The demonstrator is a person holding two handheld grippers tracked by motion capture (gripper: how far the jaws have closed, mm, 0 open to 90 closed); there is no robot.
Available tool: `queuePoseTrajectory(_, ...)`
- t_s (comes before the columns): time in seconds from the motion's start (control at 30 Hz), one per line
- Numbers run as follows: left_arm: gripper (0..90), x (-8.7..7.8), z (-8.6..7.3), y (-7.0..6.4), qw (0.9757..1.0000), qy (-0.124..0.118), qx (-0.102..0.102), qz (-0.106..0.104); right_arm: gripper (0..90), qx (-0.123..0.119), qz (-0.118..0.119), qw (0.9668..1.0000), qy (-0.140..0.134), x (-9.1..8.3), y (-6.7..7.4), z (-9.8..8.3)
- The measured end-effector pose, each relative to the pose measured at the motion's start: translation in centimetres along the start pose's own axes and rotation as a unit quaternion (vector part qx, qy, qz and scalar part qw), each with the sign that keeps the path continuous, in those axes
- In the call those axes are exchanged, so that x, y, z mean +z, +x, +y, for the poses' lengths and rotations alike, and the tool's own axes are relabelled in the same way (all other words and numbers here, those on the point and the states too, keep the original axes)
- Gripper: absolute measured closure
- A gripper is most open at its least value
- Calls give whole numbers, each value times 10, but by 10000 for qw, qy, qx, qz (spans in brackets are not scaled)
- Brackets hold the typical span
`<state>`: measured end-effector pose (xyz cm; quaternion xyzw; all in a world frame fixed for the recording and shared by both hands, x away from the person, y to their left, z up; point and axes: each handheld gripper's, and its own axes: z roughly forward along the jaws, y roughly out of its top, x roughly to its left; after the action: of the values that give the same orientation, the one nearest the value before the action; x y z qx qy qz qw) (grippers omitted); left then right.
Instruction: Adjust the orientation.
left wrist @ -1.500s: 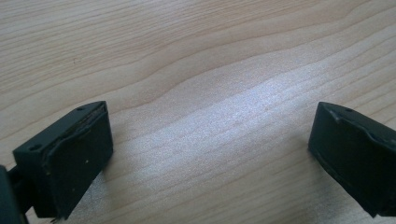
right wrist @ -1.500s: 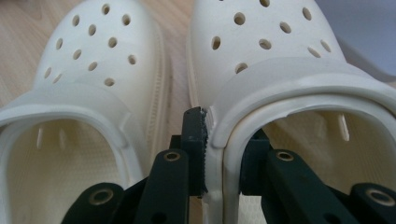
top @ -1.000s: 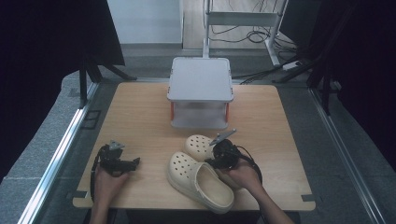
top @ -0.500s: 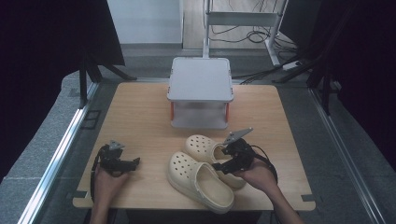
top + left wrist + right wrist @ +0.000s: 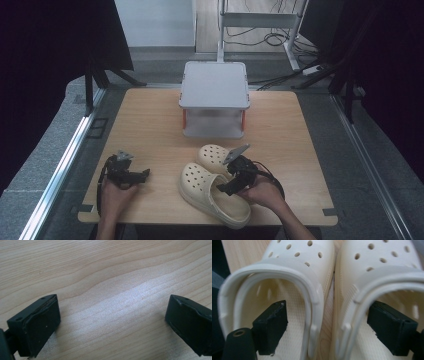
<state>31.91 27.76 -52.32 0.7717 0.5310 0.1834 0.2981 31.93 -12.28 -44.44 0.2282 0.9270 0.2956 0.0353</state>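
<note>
Right claw (image 5: 327,327): jaws spread wide, one black pad dropped inside the foot opening of each of two cream clogs, so the claw straddles the two inner side walls where the shoes meet. Nothing is pinched yet; both pads hang free of the walls, apart from them as far as the right gripper view tells. In that view the clog on the left (image 5: 287,277) and the clog on the right (image 5: 382,270) lie side by side, inner edges touching or nearly so, a thin strip of wood showing between them lower down. Perforated toe ends point away from the claw, heel openings toward it, so each shoe's long axis runs roughly along the claw's own line of sight. From the high view the right claw (image 5: 231,186) sits at the near right of the wooden surface (image 5: 150,125), over the pair: the nearer clog (image 5: 212,192) angles toward the front edge, the farther clog (image 5: 212,155) peeks out behind the gripper. My read: closing the jaws would draw both inner walls together and take the pair as one. Left claw (image 5: 112,322): jaws wide apart over bare wood, holding nothing, parked at the near left (image 5: 134,175), well apart from the shoes. The right hand is plainly the nearer. A grey lidded box (image 5: 215,100) stands beyond, mid-surface.
</note>
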Motion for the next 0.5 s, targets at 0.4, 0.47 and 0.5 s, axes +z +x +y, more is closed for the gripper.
queuePoseTrajectory(0.4,0,0,0,0,10000,-2,-2,-1,431,65,-171,9998,64,21,0,7)
queuePoseTrajectory(0.47,0,0,0,0,10000,-2,-2,0,469,52,-242,9996,117,21,0,8)
queuePoseTrajectory(0.5,0,0,0,0,10000,-2,-2,-1,505,101,-209,9996,147,21,0,8)
